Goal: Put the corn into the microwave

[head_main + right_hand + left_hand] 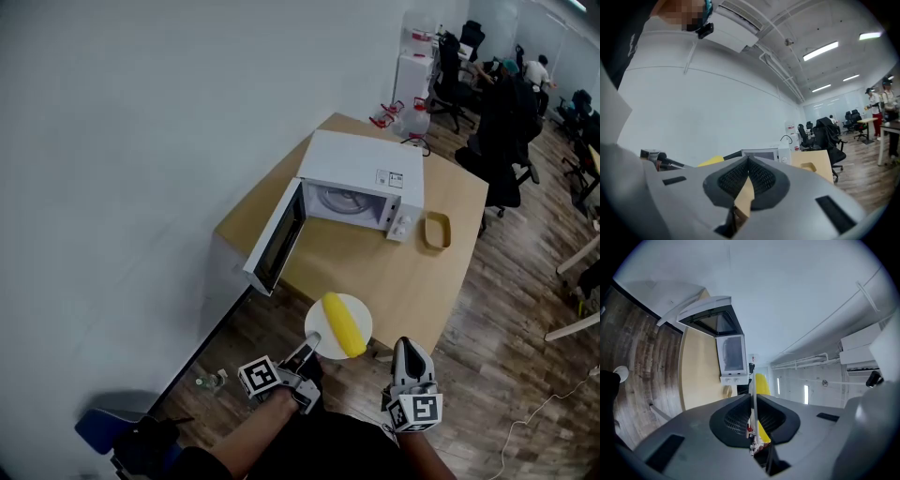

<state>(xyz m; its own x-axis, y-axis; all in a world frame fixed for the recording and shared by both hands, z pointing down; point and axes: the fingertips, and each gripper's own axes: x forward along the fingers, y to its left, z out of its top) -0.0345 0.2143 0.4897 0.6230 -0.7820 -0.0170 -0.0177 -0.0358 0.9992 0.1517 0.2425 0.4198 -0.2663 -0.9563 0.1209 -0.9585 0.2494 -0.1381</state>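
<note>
Where corn (pixel 343 324) lies, the plate (pixel 317 323) (white) is round.

Jaws of right hand-held gripper (pixel 748 161) together; beyond: corn (pixel 711 161), microwave (pixel 761 153), table (pixel 823 171), office chairs (pixel 829 133).

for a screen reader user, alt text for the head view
The left gripper holds a white plate carrying a corn cob near a wooden table with an open-doored microwave. The right gripper is shut and empty.
</note>
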